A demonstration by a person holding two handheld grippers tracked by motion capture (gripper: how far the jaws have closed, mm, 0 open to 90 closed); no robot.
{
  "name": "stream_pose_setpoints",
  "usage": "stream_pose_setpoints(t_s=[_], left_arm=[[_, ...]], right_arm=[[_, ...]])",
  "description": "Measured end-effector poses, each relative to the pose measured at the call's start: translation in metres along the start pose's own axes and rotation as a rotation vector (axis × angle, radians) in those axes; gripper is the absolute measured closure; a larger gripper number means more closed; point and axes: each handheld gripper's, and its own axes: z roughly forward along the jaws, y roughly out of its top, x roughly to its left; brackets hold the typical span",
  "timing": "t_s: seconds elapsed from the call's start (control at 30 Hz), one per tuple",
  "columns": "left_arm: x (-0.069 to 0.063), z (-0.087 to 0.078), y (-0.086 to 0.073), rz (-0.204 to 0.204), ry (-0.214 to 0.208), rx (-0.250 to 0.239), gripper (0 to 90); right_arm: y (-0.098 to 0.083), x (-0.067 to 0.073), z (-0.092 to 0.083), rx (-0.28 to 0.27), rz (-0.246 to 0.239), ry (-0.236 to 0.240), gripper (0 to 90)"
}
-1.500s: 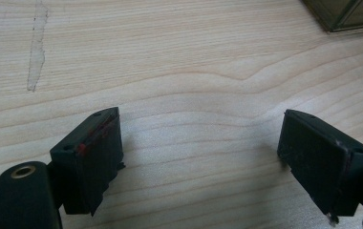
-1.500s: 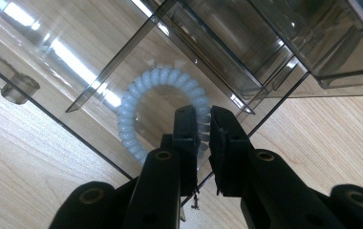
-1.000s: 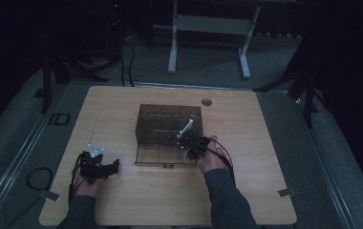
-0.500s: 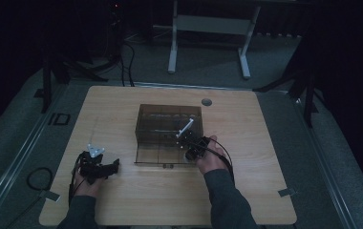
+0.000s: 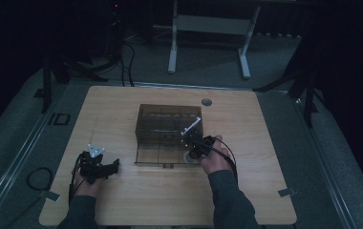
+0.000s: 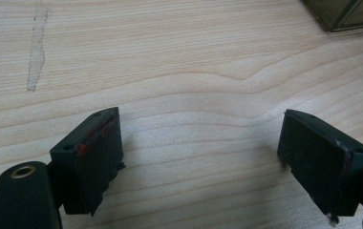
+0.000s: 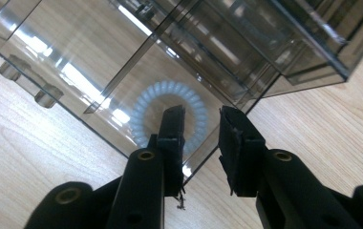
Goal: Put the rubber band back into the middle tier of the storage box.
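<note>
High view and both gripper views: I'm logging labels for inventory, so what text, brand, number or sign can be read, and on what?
"ID": seems to read so, dark marks on the grey floor just left of the table; blurred, so uncertain.
Clear drawer box, left gripper, right gripper: no readable text.

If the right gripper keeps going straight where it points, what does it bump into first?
Probably the pale blue coiled ring lying in the smoky clear plastic box: the right gripper is slightly open and points at it. Depth is unclear.
</note>
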Motion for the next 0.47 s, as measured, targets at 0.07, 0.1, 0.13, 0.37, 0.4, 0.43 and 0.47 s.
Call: stream_pose_setpoints(t_s=[0.07, 0.1, 0.13, 0.37, 0.4, 0.43, 0.47], left_arm=[[0.000, 0.000, 0.000, 0.000, 0.000, 0.000, 15.3], [0.000, 0.000, 0.000, 0.000, 0.000, 0.000, 15.2], [0.000, 0.000, 0.000, 0.000, 0.000, 0.000, 15.3], [0.000, 0.000, 0.000, 0.000, 0.000, 0.000, 15.2], [0.000, 0.000, 0.000, 0.000, 0.000, 0.000, 15.3], [0.000, 0.000, 0.000, 0.000, 0.000, 0.000, 15.2], [0.000, 0.000, 0.000, 0.000, 0.000, 0.000, 15.2]], right_arm=[[-0.003, -0.004, -0.001, -0.018, 0.014, 0.001, 67.2], [-0.004, -0.004, -0.001, -0.018, 0.022, 0.001, 66.6], [-0.004, -0.004, -0.001, -0.018, 0.022, 0.001, 66.6], [-0.014, -0.013, -0.002, -0.059, 0.076, 0.000, 64.1], [-0.015, -0.015, -0.002, -0.063, 0.082, -0.001, 64.1], [-0.017, -0.017, -0.002, -0.069, 0.094, -0.004, 64.0], [-0.017, -0.017, -0.002, -0.069, 0.094, -0.004, 64.0]])
